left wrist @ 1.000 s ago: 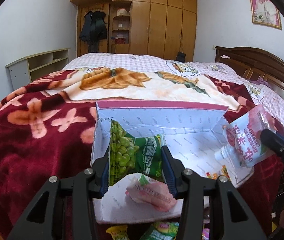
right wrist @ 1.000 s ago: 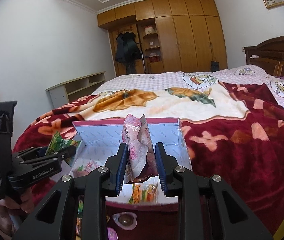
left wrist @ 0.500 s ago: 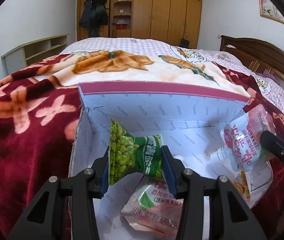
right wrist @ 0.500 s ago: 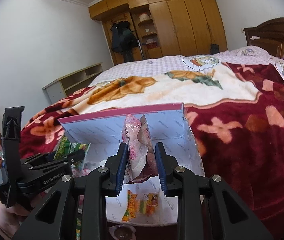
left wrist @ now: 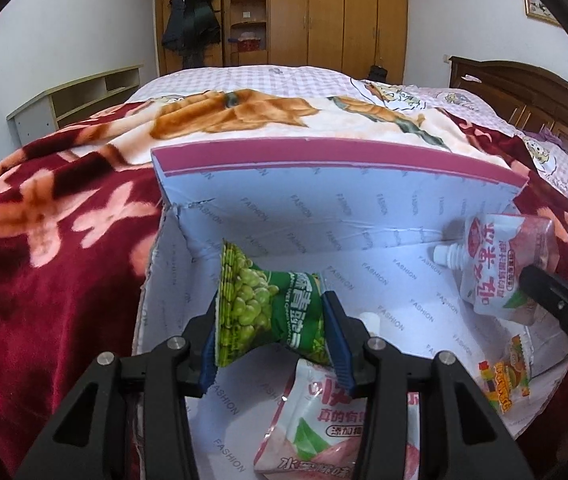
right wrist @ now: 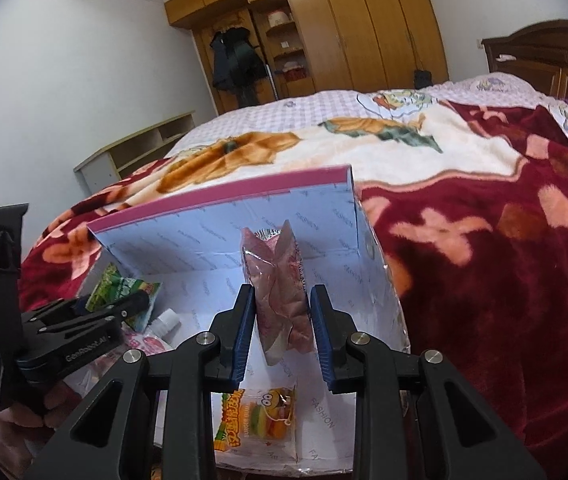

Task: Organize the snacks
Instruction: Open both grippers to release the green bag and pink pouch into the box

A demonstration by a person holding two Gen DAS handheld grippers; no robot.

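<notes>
The left gripper (left wrist: pixel 272 330) is clamped on a green pea snack bag (left wrist: pixel 262 306), whose long axis runs crosswise between the blue pads, its crimped end sticking out past the left pad. White Chinese characters run across the dark green middle of the bag; the left part shows a picture of green peas. The bag hangs over the open box (left wrist: pixel 324 216), above the near-left part of its floor.

The right gripper (right wrist: pixel 282 326) is clenched on a pink spouted pouch (right wrist: pixel 280 280). From the right wrist view the pouch stands upright between the pads, edge-on, its long axis pointing away and up toward the box's far wall. From the left wrist view the same pouch (left wrist: pixel 500 264) shows its face: large red Chinese characters on white and a white screw cap pointing left, near the far-right corner of the box.

The box has a pale blue lining printed over and over with the word "FASHION" and a magenta band along the top of its far wall. It sits on a dark red flowered blanket (left wrist: pixel 52 248) on the bed.

On the box floor lie a pink-and-white pouch (left wrist: pixel 316 428) with Chinese writing, by the near edge just under the left gripper, and a small clear candy packet (right wrist: pixel 262 416) with a burger picture and the words "BURGER GUMMY", by the near-right edge below the right gripper. The side of the left gripper's body reads "GenRobot.AI"
</notes>
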